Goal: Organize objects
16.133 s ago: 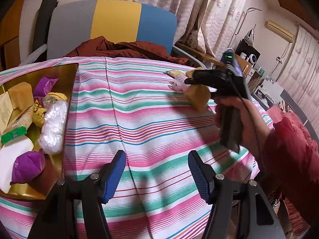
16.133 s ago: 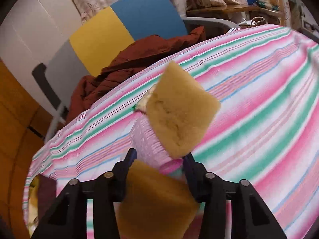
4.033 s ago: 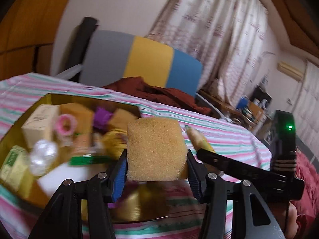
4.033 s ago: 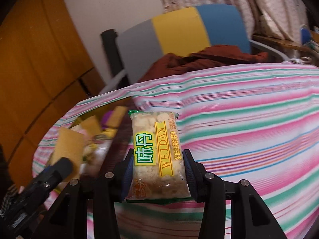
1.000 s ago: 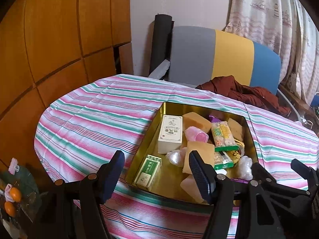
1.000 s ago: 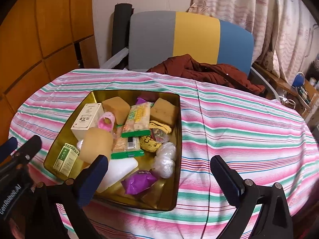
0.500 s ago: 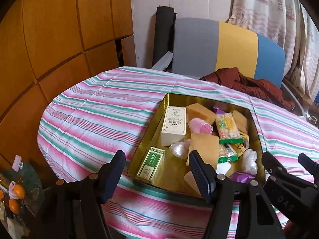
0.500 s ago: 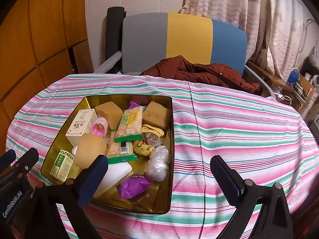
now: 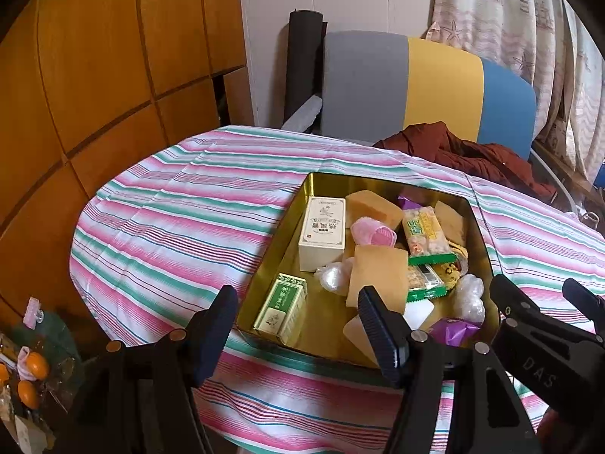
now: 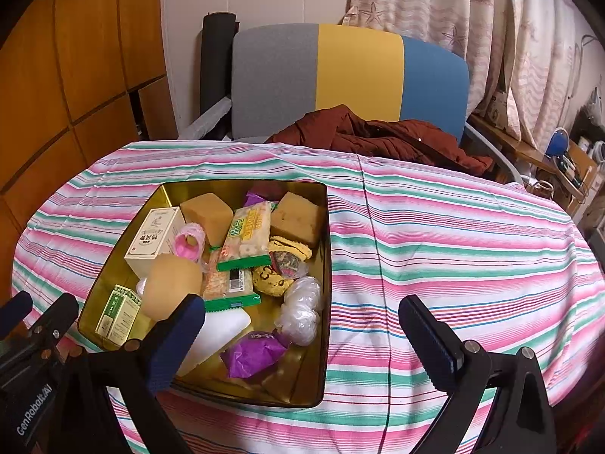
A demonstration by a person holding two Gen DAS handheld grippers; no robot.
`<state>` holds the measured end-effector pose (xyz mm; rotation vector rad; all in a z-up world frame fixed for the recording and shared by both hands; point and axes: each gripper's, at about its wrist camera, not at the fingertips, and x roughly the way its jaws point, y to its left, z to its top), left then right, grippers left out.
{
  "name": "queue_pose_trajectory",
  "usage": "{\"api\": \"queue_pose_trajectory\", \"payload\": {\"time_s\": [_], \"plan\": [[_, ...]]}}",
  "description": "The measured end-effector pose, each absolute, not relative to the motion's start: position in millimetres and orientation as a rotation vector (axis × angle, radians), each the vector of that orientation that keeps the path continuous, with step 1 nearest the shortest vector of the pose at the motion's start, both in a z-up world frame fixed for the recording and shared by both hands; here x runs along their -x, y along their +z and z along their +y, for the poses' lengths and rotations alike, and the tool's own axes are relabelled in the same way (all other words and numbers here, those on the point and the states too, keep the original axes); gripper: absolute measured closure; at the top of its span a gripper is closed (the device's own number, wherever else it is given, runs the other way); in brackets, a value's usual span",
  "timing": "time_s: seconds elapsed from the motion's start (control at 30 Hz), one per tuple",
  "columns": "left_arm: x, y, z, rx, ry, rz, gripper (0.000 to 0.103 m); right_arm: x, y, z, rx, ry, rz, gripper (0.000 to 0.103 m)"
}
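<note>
A few seconds ago each gripper carried something toward the gold tin (image 10: 326,265): the left a tan sponge, the right a green-edged snack packet. Now both come up empty, and both things lie among the rest in the tin: the snack packet (image 10: 247,236) on top of the pile, the tan sponge (image 9: 378,278) propped on its edge just beyond the left gripper's right-hand finger. The striped tablecloth (image 10: 453,249) ahead of the right gripper is bare of loose things, so the gathering looks as good as finished from where I stand. The left gripper (image 9: 298,327) hangs over the near rim of the tin with its jaws well apart, nothing between them and touching nothing; a small green box (image 9: 281,308) sits in the tin just ahead of the gap. The right gripper (image 10: 302,327) is spread wider, also empty, its left finger over the near part of the tin and its right finger out over the cloth. Ahead of that gap lie a purple wrapper (image 10: 255,352) and some crinkled clear wrap (image 10: 302,312), all inside the tin.
</note>
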<state>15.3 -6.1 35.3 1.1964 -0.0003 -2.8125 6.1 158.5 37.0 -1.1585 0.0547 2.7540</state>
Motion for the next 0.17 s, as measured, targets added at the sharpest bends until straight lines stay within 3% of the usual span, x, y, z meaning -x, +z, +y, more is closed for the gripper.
{"api": "queue_pose_trajectory", "payload": {"time_s": [0.17], "plan": [[-14.7,30.4,-3.4,-1.206,-2.813,-0.013,0.036,-5.7,35.5,160.4,1.167,2.752,0.070,0.000]]}}
